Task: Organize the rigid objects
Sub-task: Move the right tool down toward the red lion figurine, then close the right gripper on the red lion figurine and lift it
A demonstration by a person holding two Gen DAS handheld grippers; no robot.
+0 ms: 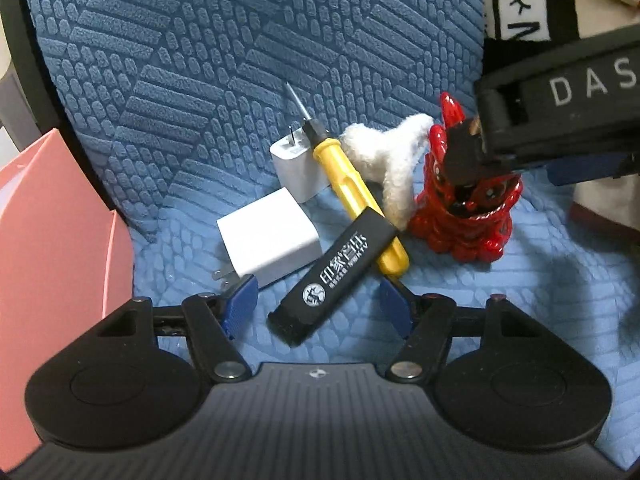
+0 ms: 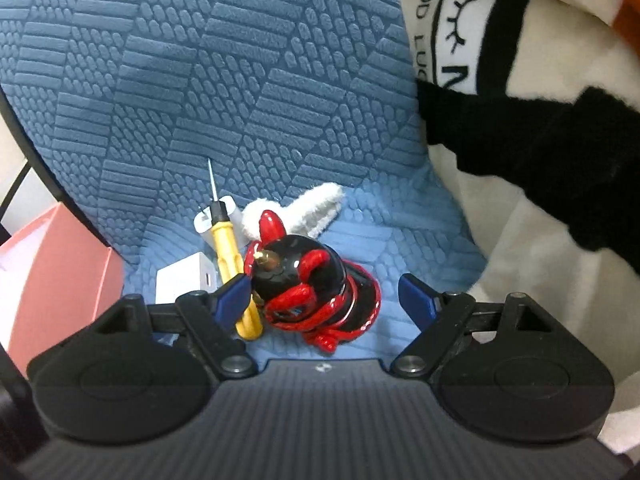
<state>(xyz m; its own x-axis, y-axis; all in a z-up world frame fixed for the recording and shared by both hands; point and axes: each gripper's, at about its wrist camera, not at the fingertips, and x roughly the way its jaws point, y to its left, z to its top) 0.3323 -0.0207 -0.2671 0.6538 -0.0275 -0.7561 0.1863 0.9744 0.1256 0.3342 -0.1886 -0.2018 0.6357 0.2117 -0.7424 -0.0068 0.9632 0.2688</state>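
Observation:
A black flat bar with white print (image 1: pixel 336 276) lies on the blue cushion between the blue pads of my left gripper (image 1: pixel 318 306), which is open and not pressing on it. The bar rests across a yellow screwdriver (image 1: pixel 352 196). Two white chargers (image 1: pixel 272 236) (image 1: pixel 296 168) sit beside it, and a white fuzzy piece (image 1: pixel 384 160) lies behind. My right gripper (image 2: pixel 326 298) is open around a red and black figurine (image 2: pixel 312 284); its left pad is close to the head, its right pad well apart. In the left wrist view one of its fingers (image 1: pixel 464 156) hangs over the figurine (image 1: pixel 464 216).
A pink box (image 1: pixel 60 240) (image 2: pixel 60 272) stands at the left edge of the seat. A white and black plush cushion (image 2: pixel 520 120) fills the right side. The textured blue seat back (image 1: pixel 240 40) rises behind the objects.

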